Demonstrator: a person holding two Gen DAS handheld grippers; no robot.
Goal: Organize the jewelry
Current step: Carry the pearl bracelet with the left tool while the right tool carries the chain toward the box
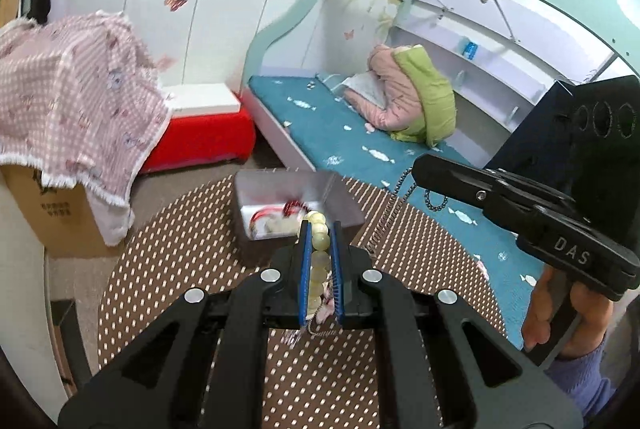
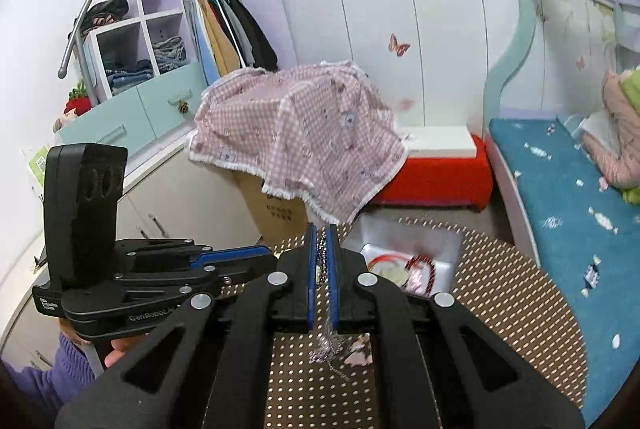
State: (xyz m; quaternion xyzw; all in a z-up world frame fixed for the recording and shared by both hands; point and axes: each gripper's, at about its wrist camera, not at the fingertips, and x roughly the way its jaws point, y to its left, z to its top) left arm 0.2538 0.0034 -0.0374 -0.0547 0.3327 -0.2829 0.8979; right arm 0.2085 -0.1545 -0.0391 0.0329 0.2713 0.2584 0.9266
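My left gripper point(image 1: 320, 229) is shut on a bracelet of pale yellow-green beads point(image 1: 319, 253), held just short of a clear jewelry box point(image 1: 256, 189) that holds red and white pieces. My right gripper point(image 2: 322, 233) is shut on a thin dark chain point(image 2: 321, 253) that hangs down between its blue pads; the chain's loose silvery end point(image 2: 326, 349) dangles above the table. In the left wrist view the right gripper point(image 1: 418, 173) is off to the right with the chain point(image 1: 436, 201) hanging from its tip. The box shows in the right wrist view point(image 2: 448, 241) ahead right.
A round table with a brown dotted mat point(image 1: 192, 229) holds the box. A cardboard box under a pink checked cloth point(image 1: 76, 109) stands left. A red bench point(image 1: 208, 137) and a bed with a blue cover point(image 1: 332, 125) lie beyond. A small pink piece point(image 2: 358, 357) lies on the mat.
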